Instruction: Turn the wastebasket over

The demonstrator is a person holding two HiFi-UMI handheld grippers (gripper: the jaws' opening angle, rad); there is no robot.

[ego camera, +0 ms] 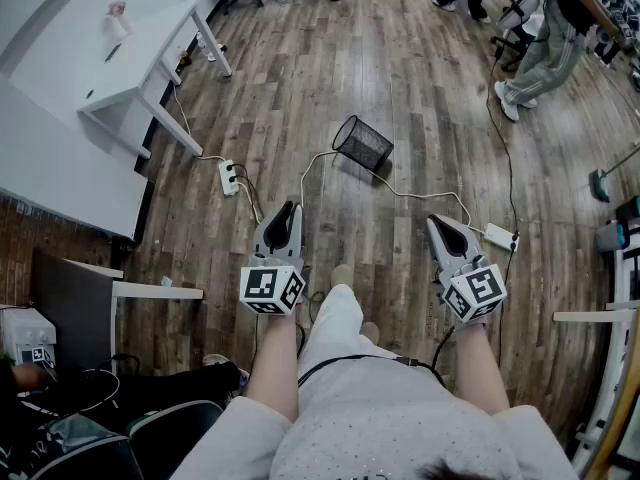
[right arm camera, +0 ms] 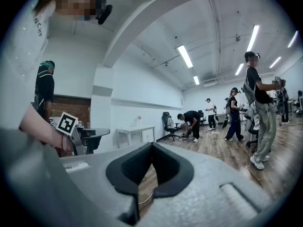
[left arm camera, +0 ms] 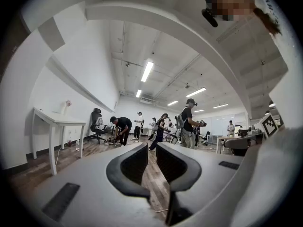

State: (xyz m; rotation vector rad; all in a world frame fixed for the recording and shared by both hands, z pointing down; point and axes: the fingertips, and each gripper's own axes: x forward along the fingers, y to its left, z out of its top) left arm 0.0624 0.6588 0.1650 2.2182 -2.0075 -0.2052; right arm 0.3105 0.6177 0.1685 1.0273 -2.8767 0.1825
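The mesh wastebasket (ego camera: 362, 143) is not yet reached, so the barely open left hand-held gripper (ego camera: 287, 211) and the shut right hand-held gripper (ego camera: 440, 224), both empty, must be brought to it.

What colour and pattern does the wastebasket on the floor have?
Black, with a fine mesh pattern; the wastebasket shows best in the head view.

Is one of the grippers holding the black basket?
No, the black wire-mesh wastebasket is on the wooden floor, well apart from the left hand-held gripper and the right hand-held gripper.
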